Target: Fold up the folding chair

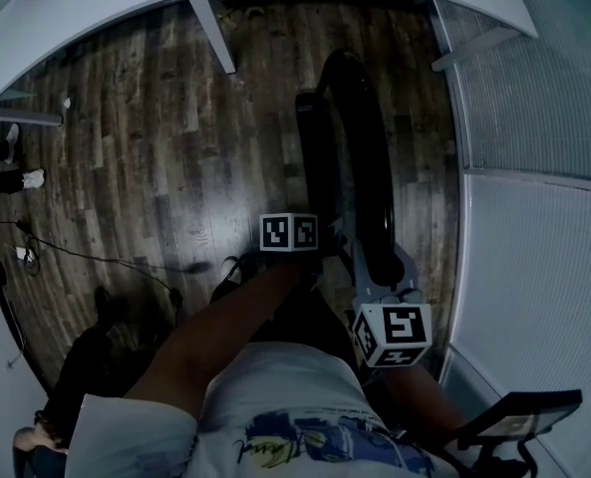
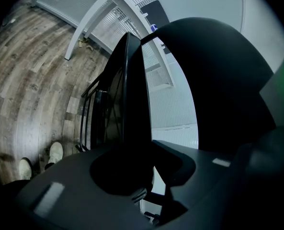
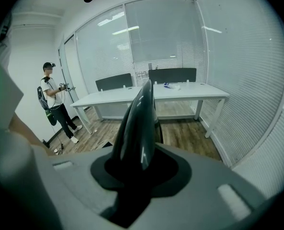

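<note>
looking down past our white shirt, we find both arms reaching forward to the folding chair, which stands upright just ahead of us, right of the middle of the head view. the left claw is clenched on the thin edge of the chair's seat panel, which rises dark and upright from between its jaws. the right claw is clenched on the glossy rounded top of the backrest, which is seated deep in the pocket between its jaws. the left claw's marker cube sits higher in the head view and the right claw's lower and further right, the two near one another. seat and backrest stand close and nearly parallel, with a narrow gap between them; thin black legs show beyond the seat. under the chair runs a dark wooden floor, with a cable trailing at the left and a pair of white shoes beside the chair's foot. further off stands a white bench with dark screens on it, and glass walls with blinds close the room. at the far left we see a person standing with a backpack.
</note>
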